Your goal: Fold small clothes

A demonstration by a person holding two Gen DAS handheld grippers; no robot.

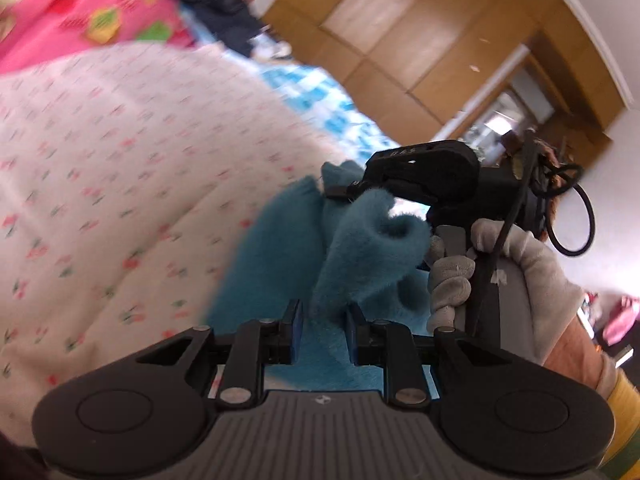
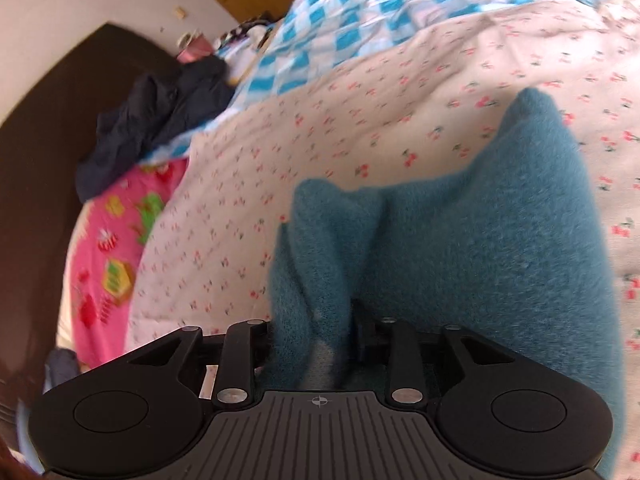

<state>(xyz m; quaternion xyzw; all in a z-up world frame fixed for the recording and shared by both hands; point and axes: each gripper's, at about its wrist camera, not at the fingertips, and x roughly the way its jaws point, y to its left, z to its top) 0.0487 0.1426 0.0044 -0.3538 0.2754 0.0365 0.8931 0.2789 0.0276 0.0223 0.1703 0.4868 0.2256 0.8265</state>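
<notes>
Fleece garment (image 1: 360,248), teal and fuzzy, up off the bed and strung between both tools. Left gripper (image 1: 324,320) clenched on a fold of it, blue pads (image 1: 295,332) close in on either side, cloth rising straight out of the narrow gap. Right gripper (image 1: 344,194) seen from the left wrist camera just beyond, tips nipped onto another edge of the same fleece, steered by a hand in a grey glove (image 1: 500,260) wrapped round the handle, black cable looped behind. From the right wrist camera, right gripper (image 2: 316,328) buried in it: teal fleece (image 2: 480,240) bunched thick between the fingers, pads hidden under the pile, so grasping by every sign. Rest of the cloth billowed up and out to the right, one corner peaked high over the quilt.

Below, white quilt with little cherry print (image 2: 360,120) spread wide across the bed, blurred on the left wrist side (image 1: 120,160). Pink patterned blanket (image 2: 112,260) alongside it, blue-and-white checked cloth (image 2: 340,28) further back. Dark navy clothing (image 2: 152,120) heaped by the bed's far edge, well apart from the fleece. Wooden wardrobe doors (image 1: 400,20) behind.
</notes>
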